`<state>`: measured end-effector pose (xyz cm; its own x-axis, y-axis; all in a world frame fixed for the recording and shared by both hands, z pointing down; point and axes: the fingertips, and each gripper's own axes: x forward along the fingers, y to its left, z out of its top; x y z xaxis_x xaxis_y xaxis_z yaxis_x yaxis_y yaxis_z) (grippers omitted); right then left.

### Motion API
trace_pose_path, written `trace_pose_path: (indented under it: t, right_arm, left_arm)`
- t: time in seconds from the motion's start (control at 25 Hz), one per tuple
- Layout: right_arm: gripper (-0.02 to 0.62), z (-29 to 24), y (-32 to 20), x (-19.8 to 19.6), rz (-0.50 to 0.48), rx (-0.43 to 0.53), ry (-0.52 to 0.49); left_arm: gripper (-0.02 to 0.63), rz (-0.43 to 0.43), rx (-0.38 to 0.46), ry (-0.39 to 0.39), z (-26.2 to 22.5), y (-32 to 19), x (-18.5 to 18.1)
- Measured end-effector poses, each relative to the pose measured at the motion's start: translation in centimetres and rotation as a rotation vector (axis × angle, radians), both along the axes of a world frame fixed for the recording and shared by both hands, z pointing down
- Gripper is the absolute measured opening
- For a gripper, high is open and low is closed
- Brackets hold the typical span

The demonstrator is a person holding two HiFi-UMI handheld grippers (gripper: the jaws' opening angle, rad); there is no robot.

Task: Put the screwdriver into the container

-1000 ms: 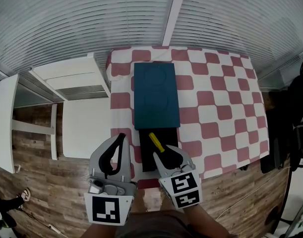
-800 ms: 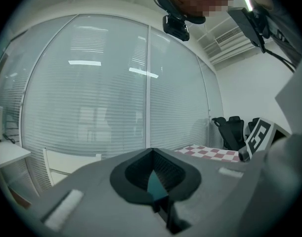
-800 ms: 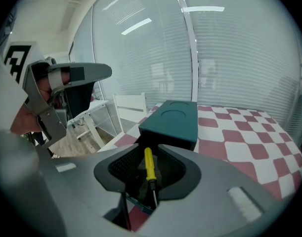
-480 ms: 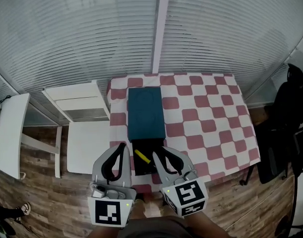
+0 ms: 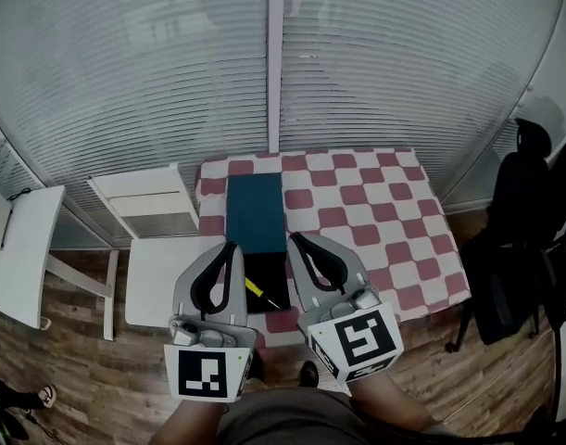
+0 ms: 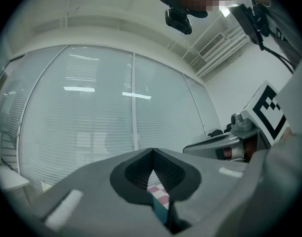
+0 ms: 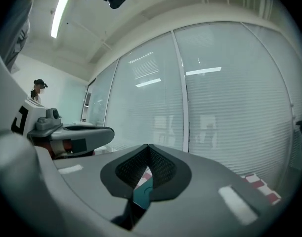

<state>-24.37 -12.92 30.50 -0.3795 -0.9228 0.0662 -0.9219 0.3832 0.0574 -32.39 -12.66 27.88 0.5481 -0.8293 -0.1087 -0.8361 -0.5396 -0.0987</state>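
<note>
Left gripper [image 5: 229,249] and right gripper [image 5: 295,240] are held level and side by side, flanking the container [image 5: 270,269] from its near side in the head view. Left gripper: jaws together, nothing between them. Right gripper: jaws have just been closing and now meet on nothing. The screwdriver [image 5: 256,288] lies inside the black container, between and below the two gripper tips, clear of both. A teal cover [image 5: 255,213] adjoins the container's far edge on the checkered table [image 5: 375,211].
</note>
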Motion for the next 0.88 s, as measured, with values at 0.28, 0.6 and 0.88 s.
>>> trace_pose_path:
  t: [0.28, 0.6, 0.88]
  right_arm:
    - [0.025, -1.6, 0.8, 0.7, -0.006, 0.049, -0.004]
    - [0.023, -2.0, 1.0, 0.9, -0.011, 0.073, 0.012]
    - [0.025, -2.2, 0.9, 0.8, -0.018, 0.071, 0.011]
  left_arm:
    - [0.0, -0.026, 0.034, -0.012, -1.3, 0.2, 0.5]
    - [0.0, -0.03, 0.063, -0.027, -1.8, 0.1, 0.9]
    - [0.0, -0.022, 0.062, -0.029, -1.9, -0.1, 1.3]
